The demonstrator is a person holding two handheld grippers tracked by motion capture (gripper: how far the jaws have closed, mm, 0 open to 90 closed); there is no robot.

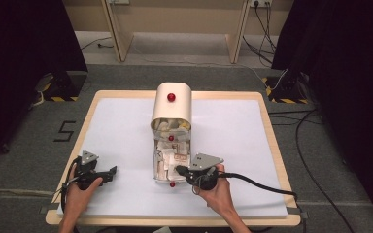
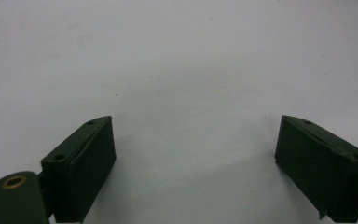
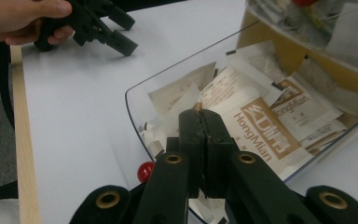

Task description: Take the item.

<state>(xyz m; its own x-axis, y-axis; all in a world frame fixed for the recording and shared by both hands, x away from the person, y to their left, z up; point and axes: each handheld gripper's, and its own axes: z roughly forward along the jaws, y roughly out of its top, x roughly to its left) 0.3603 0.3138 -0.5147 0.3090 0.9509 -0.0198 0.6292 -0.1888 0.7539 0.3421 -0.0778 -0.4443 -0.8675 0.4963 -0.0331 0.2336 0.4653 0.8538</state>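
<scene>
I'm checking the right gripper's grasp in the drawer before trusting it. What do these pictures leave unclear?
- Right gripper, right gripper view: its shut fingers hide whether a packet is pinched.
- High view: packet print too small.
- Dispenser, right gripper view: top cut off by the edge, blurred.

Your table (image 1: 271,131) had a pale wooden rim and a white sheet (image 1: 121,131) over its top. On the sheet stood a cream dispenser (image 1: 172,109) and its clear tray (image 1: 159,178) of packets.

place: lab or recording studio | evidence: black curtains (image 1: 24,39) at both frame sides | loose black cables (image 1: 315,145) on grey carpet | yellow-black hazard-taped stand feet (image 1: 58,92) | white-covered wooden table (image 1: 126,126) centre
</scene>
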